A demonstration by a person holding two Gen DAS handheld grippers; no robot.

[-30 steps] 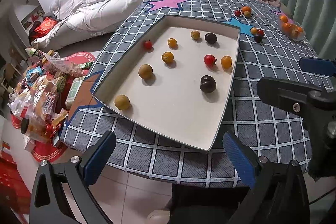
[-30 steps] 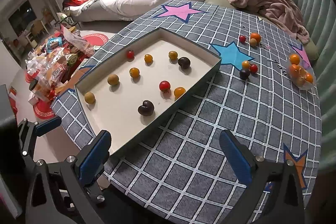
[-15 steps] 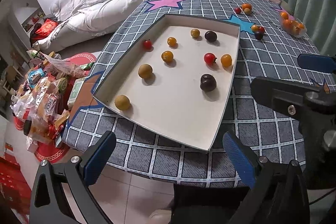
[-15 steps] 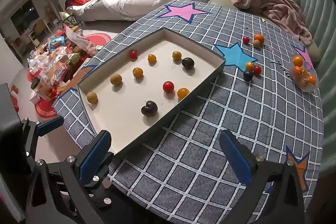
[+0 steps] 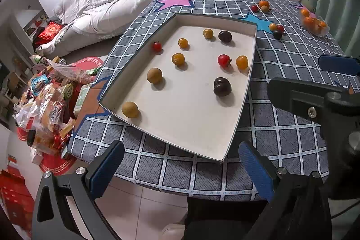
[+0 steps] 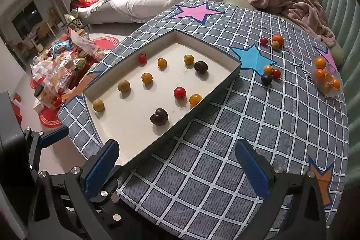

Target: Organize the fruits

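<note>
Both claws hover off the near table edge, jaws spread wide, nothing in them: left gripper (image 5: pixel 180 167), right gripper (image 6: pixel 177 163).

Tray (image 6: pixel 232 73) sits just ahead of the left gripper, ahead-left of the right one; its near corner is close to the right gripper's left finger (image 6: pixel 102 167), contact not clear.

Fruit in tray, 9 total:
- 2 dark plums: near one (image 6: pixel 159 116), far one (image 6: pixel 201 66)
- 2 red tomatoes (image 6: pixel 179 92), (image 6: pixel 142 58)
- 5 yellow/orange: (image 6: pixel 195 99), (image 6: pixel 147 78), (image 6: pixel 123 85), (image 6: pixel 98 105) plus 2 at far end, (image 6: pixel 162 62) & (image 6: pixel 188 59)

Loose on tablecloth (image 6: pixel 225 172), far ahead-right of both claws:
- trio by blue star: orange, red, dark (image 6: pixel 266 79)
- trio further back: red, orange, tan (image 6: pixel 275 44)
- clear bag of oranges (image 6: pixel 326 78) at right edge, approx 5, count unsure.

Vs 1 s ago: no fruit has shifted, same 9 in tray, same loose groups. Jaw gap unchanged on both. Right view's framing has moved slightly, tray & loose fruit sit a bit lower and closer; left view nearly identical.
</note>
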